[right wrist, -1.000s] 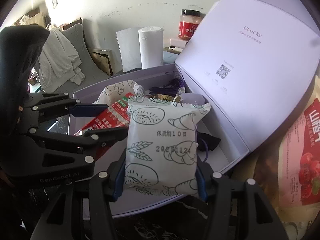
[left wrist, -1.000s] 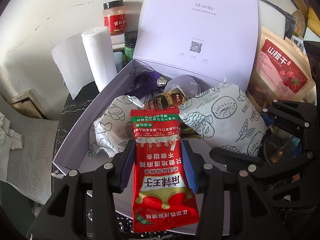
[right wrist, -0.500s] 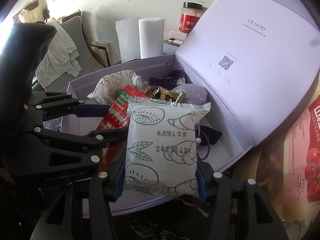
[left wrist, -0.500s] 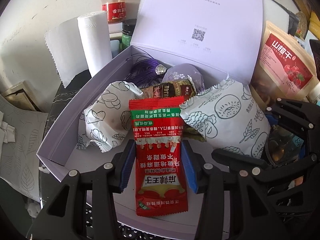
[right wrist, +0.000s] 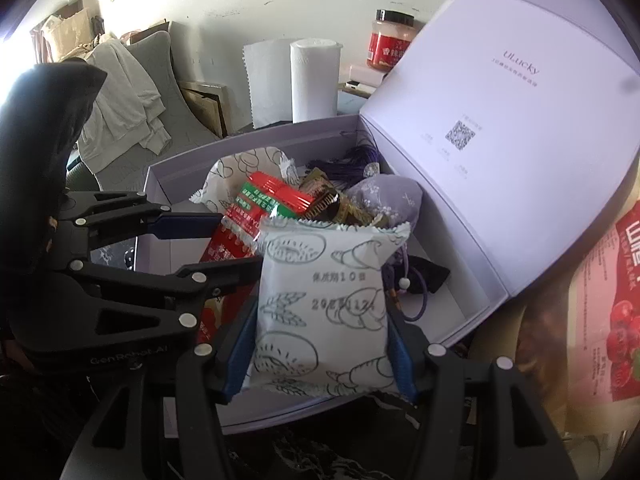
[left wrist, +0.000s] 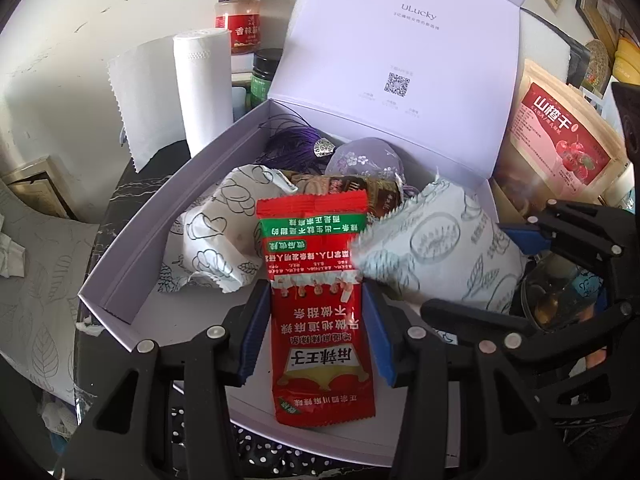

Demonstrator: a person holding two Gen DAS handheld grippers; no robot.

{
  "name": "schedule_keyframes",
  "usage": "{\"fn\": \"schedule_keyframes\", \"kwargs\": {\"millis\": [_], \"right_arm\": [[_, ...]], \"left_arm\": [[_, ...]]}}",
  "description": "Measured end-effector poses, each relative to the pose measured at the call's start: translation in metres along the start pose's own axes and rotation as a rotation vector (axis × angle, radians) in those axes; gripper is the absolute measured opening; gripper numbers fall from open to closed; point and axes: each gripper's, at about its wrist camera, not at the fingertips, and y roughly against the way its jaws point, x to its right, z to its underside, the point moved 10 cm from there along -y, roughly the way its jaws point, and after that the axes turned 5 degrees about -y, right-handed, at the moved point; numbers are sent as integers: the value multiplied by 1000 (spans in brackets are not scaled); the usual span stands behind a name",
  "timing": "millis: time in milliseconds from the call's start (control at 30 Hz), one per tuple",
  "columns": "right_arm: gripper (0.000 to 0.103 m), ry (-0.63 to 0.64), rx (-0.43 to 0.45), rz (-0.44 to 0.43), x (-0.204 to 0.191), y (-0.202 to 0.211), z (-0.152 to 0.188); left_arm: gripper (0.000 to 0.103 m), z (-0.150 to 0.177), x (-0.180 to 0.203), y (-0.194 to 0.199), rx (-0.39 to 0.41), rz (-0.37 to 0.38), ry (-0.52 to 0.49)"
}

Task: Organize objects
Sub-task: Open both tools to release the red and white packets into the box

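A lilac gift box [left wrist: 132, 240] [right wrist: 472, 304] stands open, its lid [left wrist: 400, 52] upright behind. My left gripper [left wrist: 316, 328] is shut on a red snack packet [left wrist: 320, 312] held over the box's near side. My right gripper [right wrist: 320, 344] is shut on a white bread packet [right wrist: 324, 308] with line drawings, over the box's front right; the same packet [left wrist: 440, 248] shows in the left wrist view. Inside lie another white bread packet [left wrist: 216, 232], a brown candy wrapper [left wrist: 360, 190], a lilac pouch [left wrist: 364, 158] and a purple tassel [left wrist: 292, 142].
A paper towel roll [left wrist: 202, 84] and a red-labelled jar [left wrist: 238, 20] stand behind the box by the wall. A large red-and-kraft snack bag [left wrist: 560, 136] leans at the right. A grey chair with white clothes [right wrist: 120, 96] is at the left.
Both packets have sunk a little toward the box while staying gripped. The left view has shifted so more of the box's left side shows.
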Motion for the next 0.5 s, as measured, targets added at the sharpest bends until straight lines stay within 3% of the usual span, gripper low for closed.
{"fn": "schedule_keyframes", "kwargs": {"millis": [500], "right_arm": [[63,3,48,54,3,25,-7]], "left_arm": [[44,8,0,27,32,-40,-2]]}}
